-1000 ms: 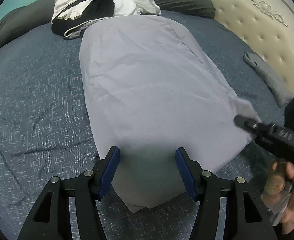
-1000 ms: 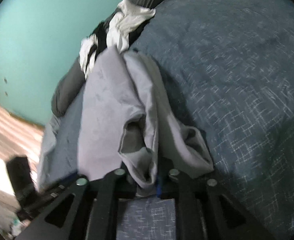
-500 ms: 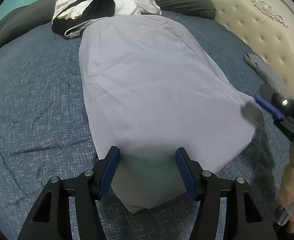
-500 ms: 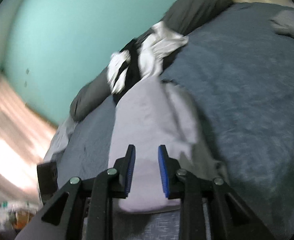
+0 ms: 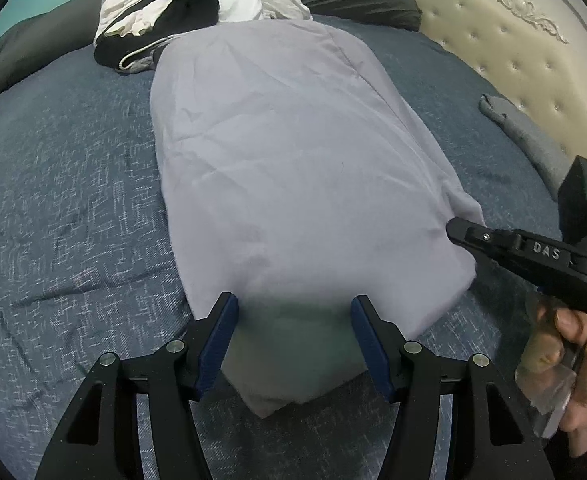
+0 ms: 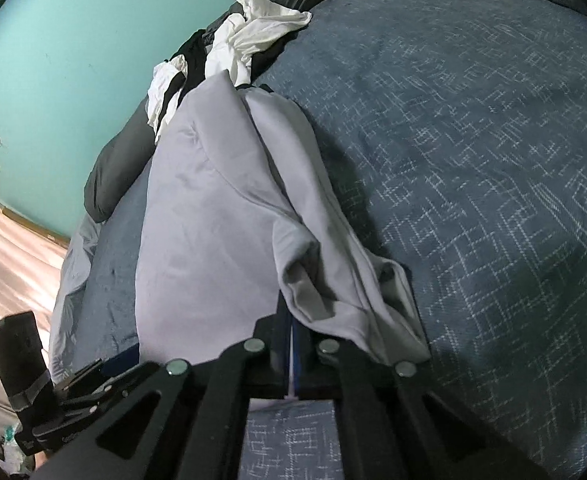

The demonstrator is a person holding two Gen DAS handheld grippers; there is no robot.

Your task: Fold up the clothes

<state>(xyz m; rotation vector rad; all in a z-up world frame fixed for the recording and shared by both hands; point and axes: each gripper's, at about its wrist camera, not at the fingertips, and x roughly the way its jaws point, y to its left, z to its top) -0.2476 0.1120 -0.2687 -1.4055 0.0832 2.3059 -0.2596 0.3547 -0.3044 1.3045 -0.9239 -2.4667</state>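
A: Blue pads line the fingers of the left hand-held gripper (image 5: 293, 336), and they stand wide apart. It holds nothing. Between them lies the near end of the pale lilac-grey garment (image 5: 293, 168), in shadow.

B: And the right hand-held gripper (image 6: 291, 344)?

A: Its jaws are pressed together on a bunched corner of the same garment. In the right wrist view the cloth folds over itself just in front of the pads. In the left wrist view this gripper reaches the garment's right edge from the side, and a hand (image 5: 573, 376) holds its handle at the lower right.

B: Where is the garment lying?

A: It is spread long on the bed (image 5: 61, 208), on a dark blue cover with a pattern of small white strokes. It runs away from the left gripper toward the far side. The surface is mostly flat, with some light creases.

B: What is beyond it?

A: At its far end there is a heap of white and black clothes (image 5: 181, 12); the garment's end touches this heap. Behind the heap lies a long dark grey pillow (image 5: 357, 0). To the right, near the cream padded headboard (image 5: 505, 40), a grey folded piece (image 5: 529, 136) lies well apart from the garment. In the right wrist view a turquoise wall (image 6: 73, 40) stands behind the bed.
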